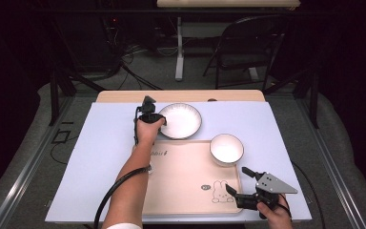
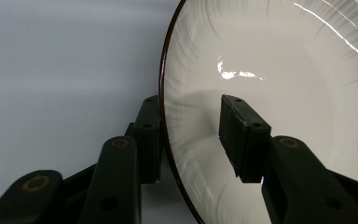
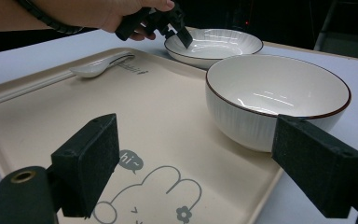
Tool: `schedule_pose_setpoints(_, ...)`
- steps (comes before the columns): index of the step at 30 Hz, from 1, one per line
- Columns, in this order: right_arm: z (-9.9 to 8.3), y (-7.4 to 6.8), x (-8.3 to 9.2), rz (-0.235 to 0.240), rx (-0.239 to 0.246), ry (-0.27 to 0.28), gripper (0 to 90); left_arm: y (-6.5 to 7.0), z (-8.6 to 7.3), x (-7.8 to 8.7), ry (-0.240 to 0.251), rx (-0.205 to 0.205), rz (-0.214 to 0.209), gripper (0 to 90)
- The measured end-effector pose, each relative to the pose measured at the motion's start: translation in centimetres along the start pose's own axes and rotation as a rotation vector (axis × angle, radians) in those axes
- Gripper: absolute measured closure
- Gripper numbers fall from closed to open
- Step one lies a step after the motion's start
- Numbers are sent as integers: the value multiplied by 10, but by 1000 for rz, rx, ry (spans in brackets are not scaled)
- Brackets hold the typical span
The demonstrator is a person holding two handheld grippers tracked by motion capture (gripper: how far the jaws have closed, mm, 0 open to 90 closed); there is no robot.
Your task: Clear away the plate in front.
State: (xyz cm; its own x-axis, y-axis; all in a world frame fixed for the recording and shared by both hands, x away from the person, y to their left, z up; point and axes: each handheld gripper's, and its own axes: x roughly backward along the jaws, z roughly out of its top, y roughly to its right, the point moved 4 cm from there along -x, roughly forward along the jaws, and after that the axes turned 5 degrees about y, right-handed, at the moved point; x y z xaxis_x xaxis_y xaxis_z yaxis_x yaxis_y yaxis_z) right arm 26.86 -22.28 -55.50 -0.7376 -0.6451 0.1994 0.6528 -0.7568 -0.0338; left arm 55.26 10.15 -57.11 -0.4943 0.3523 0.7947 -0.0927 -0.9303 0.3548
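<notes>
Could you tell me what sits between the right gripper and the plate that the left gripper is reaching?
The white bowl on the tray lies between the right gripper and the plate, as the high view shows.

Left tongs (image 1: 164,120) half-closed, right tongs (image 1: 237,183) wide

I see open tray (image 1: 181,176) floor left of the bowl (image 1: 226,149); the bowl blocks its far right corner, plate (image 1: 183,121) just beyond
</notes>
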Motion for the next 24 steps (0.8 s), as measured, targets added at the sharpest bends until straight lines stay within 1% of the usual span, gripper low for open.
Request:
schedule_pose_setpoints(1,0,0,0,2,3,-1,144,-1,0,0,0,11,-8,610)
schedule_pose_setpoints(3,0,0,0,3,3,-3,144,-1,1,-1,-3,15,-10,619)
schedule_pose_setpoints(5,0,-1,-1,6,6,-8,144,-2,2,-1,-11,28,-12,636)
schedule_pose_setpoints(8,0,-1,-1,5,7,-6,144,-2,2,-1,-15,27,-5,641)
schedule_pose_setpoints(10,0,0,-1,3,5,-6,144,-2,2,-1,-21,15,0,648)
schedule_pose_setpoints(12,0,0,-1,4,5,-7,144,-2,2,-1,-23,12,-1,648)
schedule_pose_setpoints(18,-1,-1,-2,7,-2,-10,144,-2,3,-1,-19,21,4,658)
schedule_pose_setpoints(20,-1,-1,-1,7,-2,-9,144,-1,3,-1,-17,34,7,664)
schedule_pose_setpoints(22,-1,-1,-1,7,-2,-10,144,-2,3,-1,-22,38,6,666)
schedule_pose_setpoints(24,-1,0,-1,7,0,-9,144,-3,3,-1,-19,63,-1,683)
